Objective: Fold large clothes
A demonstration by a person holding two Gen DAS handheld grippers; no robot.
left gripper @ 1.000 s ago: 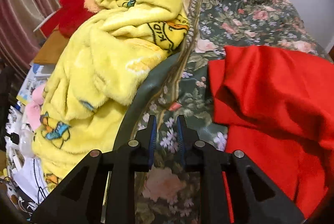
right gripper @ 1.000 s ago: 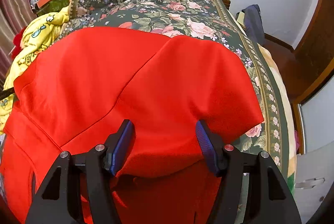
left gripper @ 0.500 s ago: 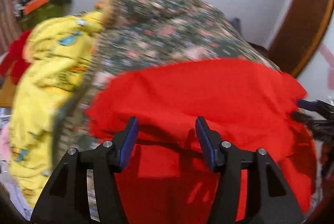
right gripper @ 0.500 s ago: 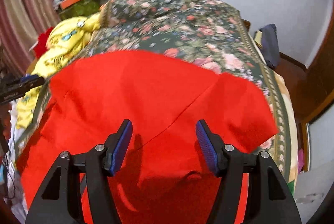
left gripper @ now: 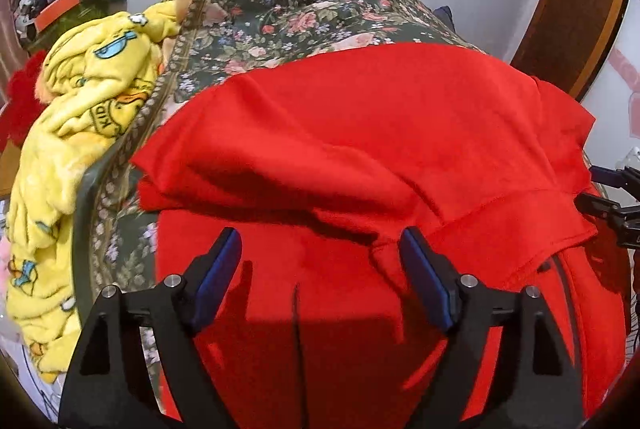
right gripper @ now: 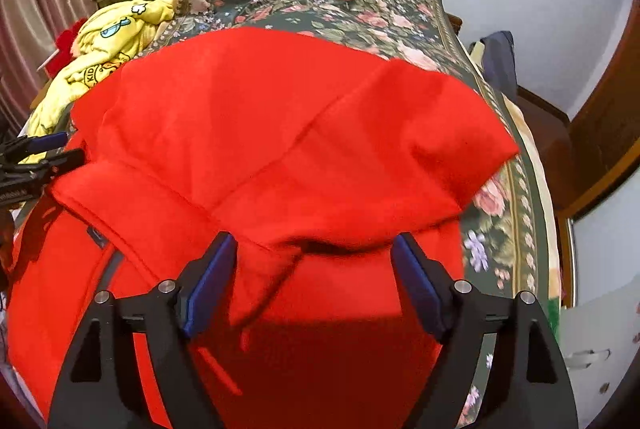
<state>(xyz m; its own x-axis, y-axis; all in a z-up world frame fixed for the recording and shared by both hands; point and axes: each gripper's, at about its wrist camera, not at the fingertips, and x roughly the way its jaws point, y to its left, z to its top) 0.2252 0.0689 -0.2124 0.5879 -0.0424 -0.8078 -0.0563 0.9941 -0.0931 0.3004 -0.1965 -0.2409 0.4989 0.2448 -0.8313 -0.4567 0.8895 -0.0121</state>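
A large red garment (left gripper: 360, 133) lies on the floral bedspread (left gripper: 304, 9), with its upper part folded over the lower part. It also fills the right wrist view (right gripper: 280, 133). My left gripper (left gripper: 320, 273) is open and empty, just above the garment's near part. My right gripper (right gripper: 312, 277) is open and empty too, over the near edge of the fold. The right gripper's tips show at the right edge of the left wrist view (left gripper: 612, 197). The left gripper's tips show at the left edge of the right wrist view (right gripper: 36, 157).
A yellow cartoon-print blanket (left gripper: 76, 133) is heaped along the bed's left side, also in the right wrist view (right gripper: 100, 53). Clutter and a curtain (right gripper: 36, 9) stand behind it. A dark garment (right gripper: 498, 57) and a wooden door (right gripper: 604, 117) are to the right.
My left gripper opened from nearly shut and swung right, from the bed's left edge to over the red garment. The right gripper drew back a little and stayed open.
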